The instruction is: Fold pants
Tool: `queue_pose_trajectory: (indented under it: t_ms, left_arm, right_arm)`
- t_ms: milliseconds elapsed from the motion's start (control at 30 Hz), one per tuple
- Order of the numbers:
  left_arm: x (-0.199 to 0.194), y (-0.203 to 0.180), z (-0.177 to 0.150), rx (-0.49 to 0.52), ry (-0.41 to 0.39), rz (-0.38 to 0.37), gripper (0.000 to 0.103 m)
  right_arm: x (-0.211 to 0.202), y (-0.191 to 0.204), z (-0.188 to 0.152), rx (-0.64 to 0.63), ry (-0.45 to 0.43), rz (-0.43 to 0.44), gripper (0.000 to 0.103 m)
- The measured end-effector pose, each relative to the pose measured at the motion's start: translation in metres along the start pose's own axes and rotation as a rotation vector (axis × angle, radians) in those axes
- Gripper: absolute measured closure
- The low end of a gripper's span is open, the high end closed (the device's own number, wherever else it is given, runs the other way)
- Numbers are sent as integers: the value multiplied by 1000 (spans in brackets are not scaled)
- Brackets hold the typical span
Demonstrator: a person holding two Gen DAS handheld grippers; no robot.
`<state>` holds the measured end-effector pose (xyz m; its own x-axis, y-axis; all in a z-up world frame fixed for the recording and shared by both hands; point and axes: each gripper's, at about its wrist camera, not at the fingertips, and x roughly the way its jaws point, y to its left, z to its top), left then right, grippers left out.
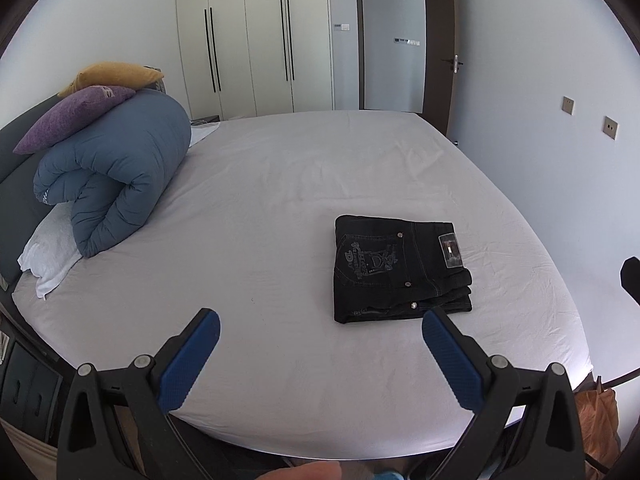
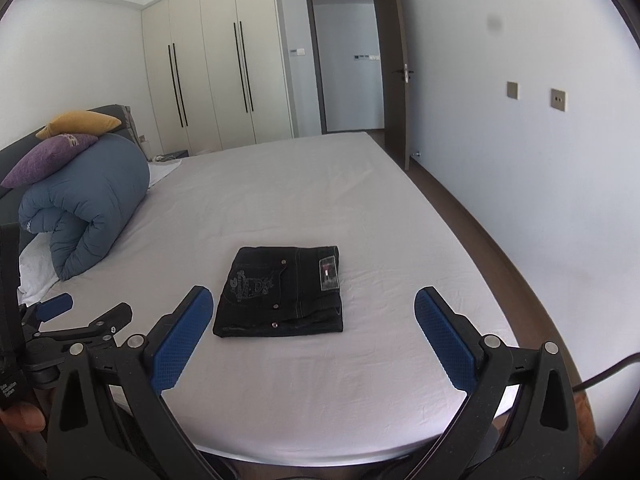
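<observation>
A pair of black denim pants (image 1: 402,268) lies folded into a compact rectangle on the white bed sheet (image 1: 280,200), with the embroidered back pocket and the waist label facing up. The left gripper (image 1: 320,342) is above the near edge of the bed, its two blue ribbed fingers (image 1: 190,364) spread wide apart and holding nothing. The right finger tip is just beside the pants' near corner. A rolled blue quilt (image 1: 116,172) lies at the left, and a purple cushion (image 1: 72,116) and a yellow cushion (image 1: 116,76) rest on it.

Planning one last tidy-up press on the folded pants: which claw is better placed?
Probably the right claw: the pants lie nearly centred before it, while they sit off to the right of the left claw.
</observation>
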<state>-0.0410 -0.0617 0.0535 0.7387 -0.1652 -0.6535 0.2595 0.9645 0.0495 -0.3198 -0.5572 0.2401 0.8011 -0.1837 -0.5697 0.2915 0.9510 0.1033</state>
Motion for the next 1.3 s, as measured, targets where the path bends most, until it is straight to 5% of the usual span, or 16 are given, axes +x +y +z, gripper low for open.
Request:
queue_pose_trajectory:
  t_ms: [467,1300]
  left_arm:
    - [20,3,-7,-11,68,-29,0]
    - [24,6,-10,-26,89,-51,0]
  right_arm:
    - [43,-4,-10,10,121,-10,0]
    - [58,3,-17,-6,147,-6,0]
